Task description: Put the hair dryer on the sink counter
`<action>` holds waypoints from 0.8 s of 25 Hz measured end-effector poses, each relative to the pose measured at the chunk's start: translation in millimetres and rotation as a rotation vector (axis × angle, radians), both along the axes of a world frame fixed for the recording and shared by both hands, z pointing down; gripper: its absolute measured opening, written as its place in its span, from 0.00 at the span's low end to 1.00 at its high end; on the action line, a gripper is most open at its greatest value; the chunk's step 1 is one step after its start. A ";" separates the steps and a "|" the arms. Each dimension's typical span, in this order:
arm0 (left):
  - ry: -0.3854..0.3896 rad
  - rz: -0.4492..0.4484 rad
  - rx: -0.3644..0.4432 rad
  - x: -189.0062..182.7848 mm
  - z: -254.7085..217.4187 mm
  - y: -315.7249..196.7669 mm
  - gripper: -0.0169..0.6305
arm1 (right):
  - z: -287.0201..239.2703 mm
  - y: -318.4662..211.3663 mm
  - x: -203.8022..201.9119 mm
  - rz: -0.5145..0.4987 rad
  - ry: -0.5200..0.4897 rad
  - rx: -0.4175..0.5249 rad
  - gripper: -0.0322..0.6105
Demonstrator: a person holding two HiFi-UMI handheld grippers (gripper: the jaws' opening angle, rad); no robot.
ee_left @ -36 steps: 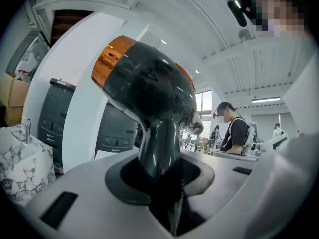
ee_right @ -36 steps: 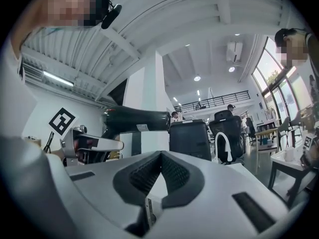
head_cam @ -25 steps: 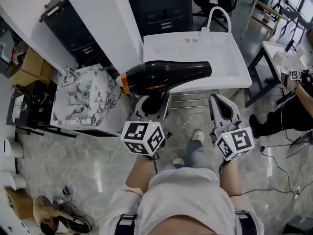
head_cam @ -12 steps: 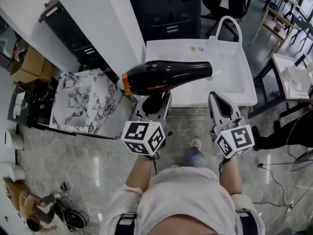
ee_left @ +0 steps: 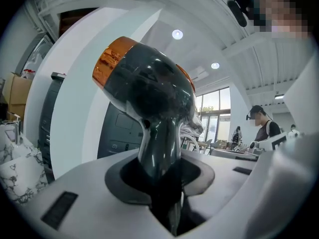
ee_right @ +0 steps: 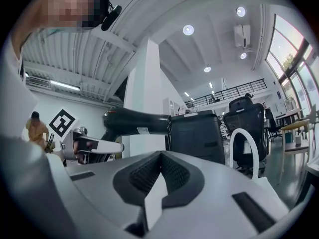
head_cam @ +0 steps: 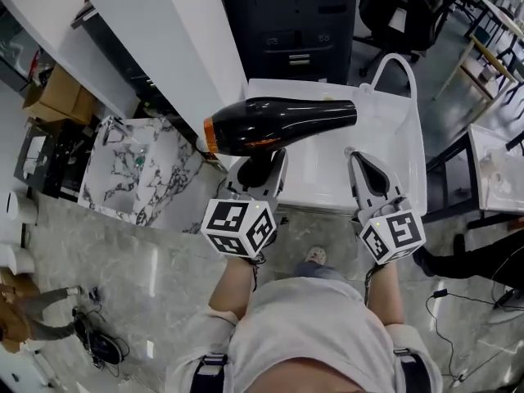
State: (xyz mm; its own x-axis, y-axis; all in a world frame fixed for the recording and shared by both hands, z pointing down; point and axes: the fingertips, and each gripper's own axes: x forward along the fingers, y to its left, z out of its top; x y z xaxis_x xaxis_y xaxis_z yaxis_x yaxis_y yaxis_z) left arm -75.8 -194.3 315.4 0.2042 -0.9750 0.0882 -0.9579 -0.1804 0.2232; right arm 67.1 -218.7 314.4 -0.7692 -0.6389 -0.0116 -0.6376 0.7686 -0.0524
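Observation:
The black hair dryer [head_cam: 278,125] with an orange rear ring lies level, nozzle to the right, above the white sink counter [head_cam: 327,182]. My left gripper [head_cam: 260,164] is shut on its handle; in the left gripper view the handle [ee_left: 158,148] rises from between the jaws to the dark body [ee_left: 149,83]. My right gripper [head_cam: 354,155] is shut on nothing, held level beside it over the counter's near edge. From the right gripper view [ee_right: 159,158] the dryer [ee_right: 137,121] and the left gripper [ee_right: 89,146] show at left.
A white arched faucet [head_cam: 393,72] stands at the basin's far right. A white pillar [head_cam: 188,47] and a marble-patterned box [head_cam: 139,170] are left of the sink. A black cabinet [head_cam: 299,23] and an office chair [head_cam: 401,6] stand behind it.
The sink counter has drawn nearer: both grippers, with the dryer, have moved forward from in front of it to over its near edge.

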 end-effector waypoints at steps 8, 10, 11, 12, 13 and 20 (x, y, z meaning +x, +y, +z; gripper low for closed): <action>-0.002 -0.059 0.004 7.1 4.3 -35.8 0.23 | 9.4 -46.9 10.4 -0.049 -0.025 -0.018 0.06; -0.003 -0.063 0.001 6.9 5.4 -41.8 0.23 | 12.4 -52.3 9.3 -0.061 -0.024 -0.021 0.06; -0.002 -0.064 0.000 6.2 6.2 -44.7 0.23 | 14.5 -54.4 8.5 -0.063 -0.025 -0.025 0.06; -0.001 -0.064 -0.002 5.1 7.2 -47.7 0.23 | 17.0 -56.5 7.6 -0.062 -0.025 -0.030 0.06; 0.001 -0.063 -0.005 3.4 8.4 -51.1 0.23 | 19.5 -58.8 6.4 -0.059 -0.024 -0.036 0.06; 0.018 -0.007 -0.043 -13.6 21.1 -97.0 0.23 | 25.8 -93.8 -8.5 -0.005 -0.009 -0.059 0.06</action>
